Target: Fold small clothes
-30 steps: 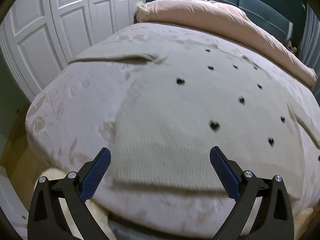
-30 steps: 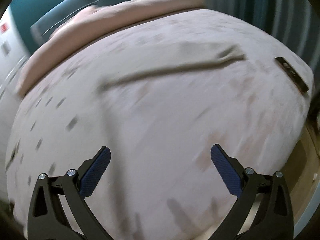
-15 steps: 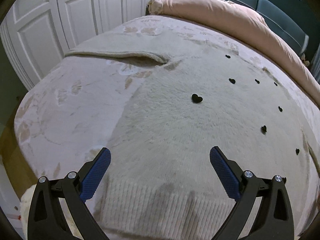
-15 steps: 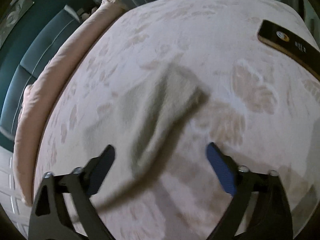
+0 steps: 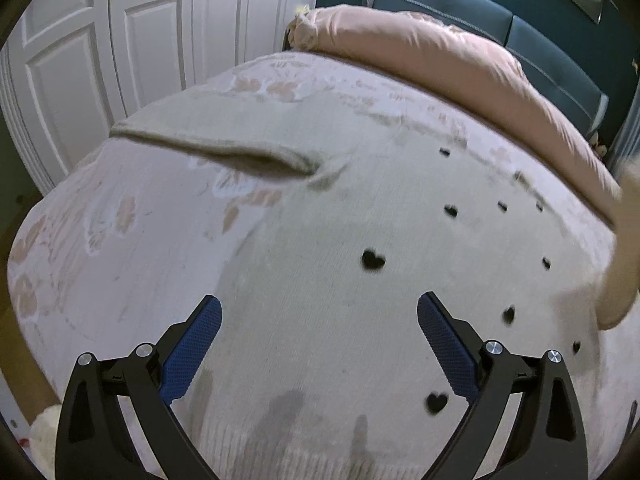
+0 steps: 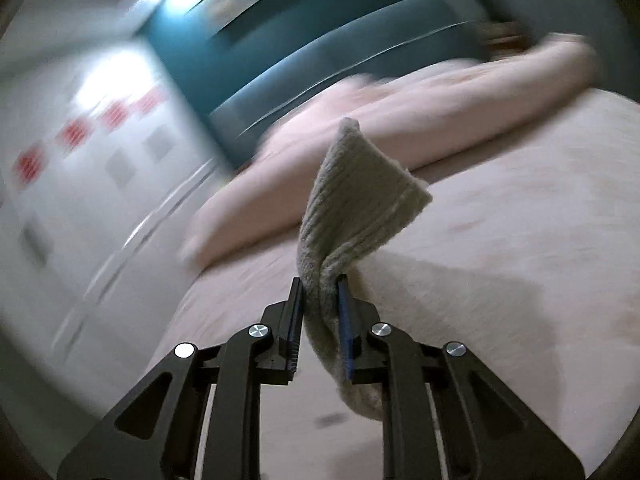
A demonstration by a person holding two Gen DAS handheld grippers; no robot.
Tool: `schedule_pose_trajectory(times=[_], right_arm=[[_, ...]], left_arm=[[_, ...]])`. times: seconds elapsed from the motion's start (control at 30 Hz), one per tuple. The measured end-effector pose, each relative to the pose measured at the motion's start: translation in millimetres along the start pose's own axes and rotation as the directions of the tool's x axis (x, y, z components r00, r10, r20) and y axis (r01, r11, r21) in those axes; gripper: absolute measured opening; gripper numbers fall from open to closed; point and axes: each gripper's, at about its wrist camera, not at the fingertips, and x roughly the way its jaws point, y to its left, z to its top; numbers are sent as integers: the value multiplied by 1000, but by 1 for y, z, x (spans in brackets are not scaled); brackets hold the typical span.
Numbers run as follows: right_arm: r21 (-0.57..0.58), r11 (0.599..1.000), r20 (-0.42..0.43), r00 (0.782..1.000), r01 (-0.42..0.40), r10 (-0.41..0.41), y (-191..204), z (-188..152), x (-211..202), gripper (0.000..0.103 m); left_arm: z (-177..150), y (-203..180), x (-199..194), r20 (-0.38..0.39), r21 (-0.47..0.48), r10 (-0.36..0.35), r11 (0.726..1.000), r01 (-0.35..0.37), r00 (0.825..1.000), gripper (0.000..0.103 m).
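A cream knitted sweater (image 5: 320, 288) dotted with small black hearts lies spread flat on the bed. Its left sleeve (image 5: 208, 140) stretches out toward the bed's left side. My left gripper (image 5: 318, 316) hovers open just above the sweater's lower body, nothing between its blue pads. In the right wrist view my right gripper (image 6: 320, 300) is closing its jaws on the ribbed cuff of the other sleeve (image 6: 356, 196), which stands lifted off the bed with its end sticking up past the fingertips. A blurred cream shape (image 5: 624, 248) at the left wrist view's right edge looks like that raised sleeve.
The bed (image 5: 100, 240) has a pale pink cover with leaf prints. A rolled pink duvet (image 5: 460, 64) lies along the teal headboard (image 5: 520, 20). White wardrobe doors (image 5: 120, 40) stand left of the bed. A pale fluffy thing (image 5: 42, 436) shows below the bed's near corner.
The right gripper swung to the sleeve cuff, closed on it and lifted it off the bed. The left gripper moved forward over the sweater's body, still open.
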Motion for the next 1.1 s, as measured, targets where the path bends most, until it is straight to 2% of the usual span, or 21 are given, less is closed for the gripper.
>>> schedule_pose_trajectory(times=[0.07,0.1,0.13,0.2,0.27,0.33,0.37,0.4,0.47,0.53,0.67,0.8,0.87,0.9,0.93,0.97,1.0,1.03,1.07,1.1], right_arm=[[-98,995,-108,994,-31,20,48,-35,53,21],[-131,991,-175,984,-39,16,65,-57,80,27],[-163,986,-267,964,-47,2,80,-87,112,29],[-193,981,-347,937,-26,-44,88,-123,138,29],[-181,984,-382,922,-3,-68,80,-148,141,31],[-132,991,-371,927,7,-56,66,-150,125,43],[-103,994,-344,937,23,-57,57,-151,106,53],[-89,995,-317,946,47,-73,49,-151,91,57],[-68,991,-266,955,113,-128,28,-151,52,58],[-28,983,-239,954,180,-182,0,-154,19,58],[87,961,-226,945,261,-236,-49,-151,-6,64],[199,939,-215,947,281,-238,-82,-150,-9,68],[254,928,-211,952,273,-222,-92,-148,-2,69],[280,922,-209,955,265,-211,-95,-147,2,69],[312,914,-210,957,259,-200,-100,-141,8,69],[332,910,-210,960,248,-185,-103,-136,13,70],[350,906,-216,962,238,-169,-104,-129,24,57],[353,905,-218,962,236,-166,-106,-126,27,44],[348,909,-213,964,229,-161,-103,-118,31,11],[344,914,-184,970,217,-161,-98,-111,29,6]], left_arm=[[9,-2,1,5,-10,-25,1000,25,1000,95],[13,-2,2,0,-17,-45,999,45,999,96],[18,-3,6,-11,-29,-66,997,66,998,96],[25,-3,13,-30,-48,-114,992,113,993,96],[34,-5,24,-51,-79,-174,982,170,983,96],[44,-9,41,-77,-106,-229,970,220,970,96],[47,-12,48,-83,-114,-249,964,239,965,96],[51,-15,56,-93,-122,-262,960,250,960,96],[60,-28,80,-118,-140,-286,953,269,951,96],[68,-40,100,-138,-157,-297,948,275,945,96],[83,-64,141,-158,-228,-357,920,318,921,96],[89,-72,162,-149,-300,-357,905,302,922,94],[93,-74,162,-133,-303,-361,902,309,923,77],[96,-77,162,-132,-289,-373,901,324,919,59],[100,-80,162,-129,-275,-402,893,357,906,32],[105,-82,164,-128,-264,-436,881,393,891,17],[110,-83,163,-129,-253,-453,875,413,882,5],[116,-86,160,-119,-238,-457,875,421,882,5],[125,-90,150,-88,-203,-447,883,423,890,5],[133,-93,140,-53,-173,-446,885,432,893,5]])
